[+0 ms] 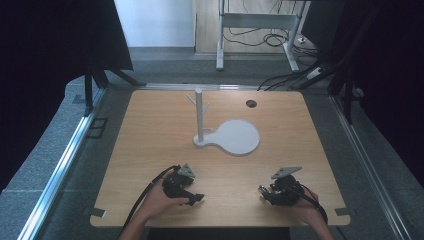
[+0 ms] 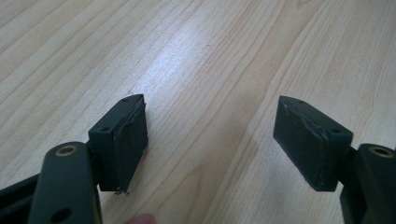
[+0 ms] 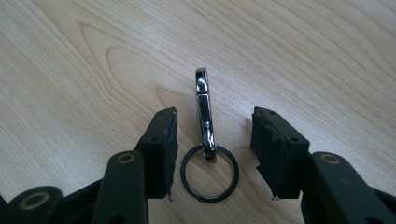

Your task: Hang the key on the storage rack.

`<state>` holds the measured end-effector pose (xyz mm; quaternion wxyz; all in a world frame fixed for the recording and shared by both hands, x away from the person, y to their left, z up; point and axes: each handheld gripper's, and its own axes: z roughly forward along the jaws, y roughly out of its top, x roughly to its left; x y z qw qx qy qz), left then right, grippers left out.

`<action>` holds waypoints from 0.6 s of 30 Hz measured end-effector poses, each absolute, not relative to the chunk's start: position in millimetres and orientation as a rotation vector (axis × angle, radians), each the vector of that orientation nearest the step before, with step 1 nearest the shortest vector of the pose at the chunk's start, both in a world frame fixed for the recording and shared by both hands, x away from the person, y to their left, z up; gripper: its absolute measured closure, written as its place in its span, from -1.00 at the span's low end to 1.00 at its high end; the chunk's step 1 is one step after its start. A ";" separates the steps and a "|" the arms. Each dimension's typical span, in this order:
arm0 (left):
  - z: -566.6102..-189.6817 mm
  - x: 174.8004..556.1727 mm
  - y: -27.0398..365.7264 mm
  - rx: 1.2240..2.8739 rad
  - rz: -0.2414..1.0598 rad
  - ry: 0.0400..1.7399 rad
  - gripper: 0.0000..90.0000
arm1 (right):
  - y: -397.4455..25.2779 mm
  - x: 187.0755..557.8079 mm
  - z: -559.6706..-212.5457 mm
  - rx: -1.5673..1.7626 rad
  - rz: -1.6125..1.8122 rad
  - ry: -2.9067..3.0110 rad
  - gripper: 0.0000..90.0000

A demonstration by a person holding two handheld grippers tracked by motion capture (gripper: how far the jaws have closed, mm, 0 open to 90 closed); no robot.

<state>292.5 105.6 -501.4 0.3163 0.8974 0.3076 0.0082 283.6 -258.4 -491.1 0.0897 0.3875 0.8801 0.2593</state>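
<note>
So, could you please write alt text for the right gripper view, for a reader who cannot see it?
A metal key clip with a dark split ring lies flat on a light wooden table, between the two open black jaws of the right gripper. The jaws stand on either side of the clip without touching it.

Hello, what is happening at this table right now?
A person holds a gripper in each hand near the front edge of a wooden table. The right gripper has its jaws open on either side of a metal key ring with a clip, which lies flat on the wood, not yet grasped. The left gripper is open over bare wood. Farther back stands a white peg stand on its base.
</note>
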 end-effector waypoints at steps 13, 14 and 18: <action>-501.6 292.4 105.5 2.361 0.021 0.806 -0.42 | -253.5 285.8 -486.5 1.136 0.766 2.614 0.15; -501.6 292.4 105.5 2.362 0.021 0.805 -0.42 | -253.3 286.2 -484.5 1.131 0.769 2.613 0.15; -501.7 292.3 105.4 2.362 0.022 0.805 -0.42 | -252.3 286.6 -481.0 1.127 0.776 2.608 0.15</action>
